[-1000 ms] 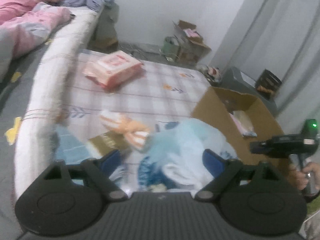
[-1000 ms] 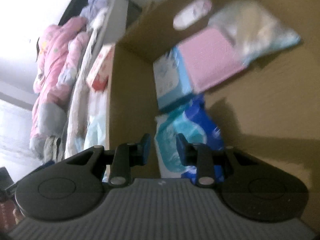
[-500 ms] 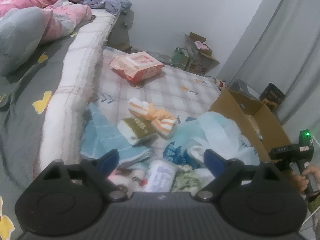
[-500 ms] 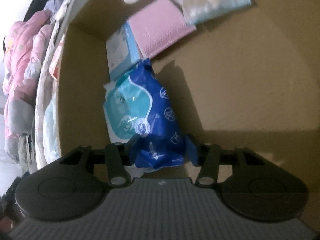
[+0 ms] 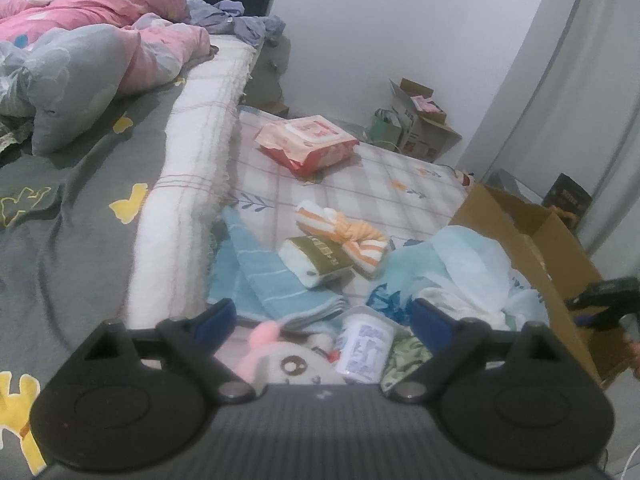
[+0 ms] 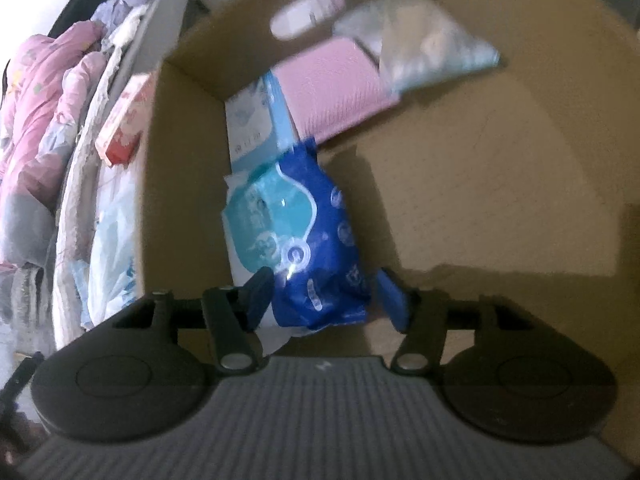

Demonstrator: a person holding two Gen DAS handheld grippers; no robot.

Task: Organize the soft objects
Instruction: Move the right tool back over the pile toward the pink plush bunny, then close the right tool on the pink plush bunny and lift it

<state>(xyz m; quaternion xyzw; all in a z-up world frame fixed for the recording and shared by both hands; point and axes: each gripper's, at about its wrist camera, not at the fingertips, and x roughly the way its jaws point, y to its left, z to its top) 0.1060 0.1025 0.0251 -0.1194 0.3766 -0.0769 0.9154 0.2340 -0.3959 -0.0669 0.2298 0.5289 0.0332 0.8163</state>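
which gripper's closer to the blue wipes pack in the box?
Right. The right gripper straddles the blue wipes pack, fingers opening around it inside the cardboard box; the left gripper hovers over the mat's pile.

Left gripper [image 5: 322, 314]: points downward at a slant over the mat beside the bed, jaws spread wide, blue pads well apart, nothing pinched between them.
Left fingertips [image 5: 216, 316]: blue pads bare, touching nothing.
Right gripper [image 6: 326, 294]: aims steeply down into the cardboard box, jaws opening; a blue wipes pack [image 6: 316, 240] sits between the pads, which stand just off its sides with a sliver of gap on each.
Right gripper from the left camera [image 5: 604, 298]: black body at the far right edge.
Person's hand [image 5: 630, 344]: only a sliver of fingers on the handle, at the frame edge.
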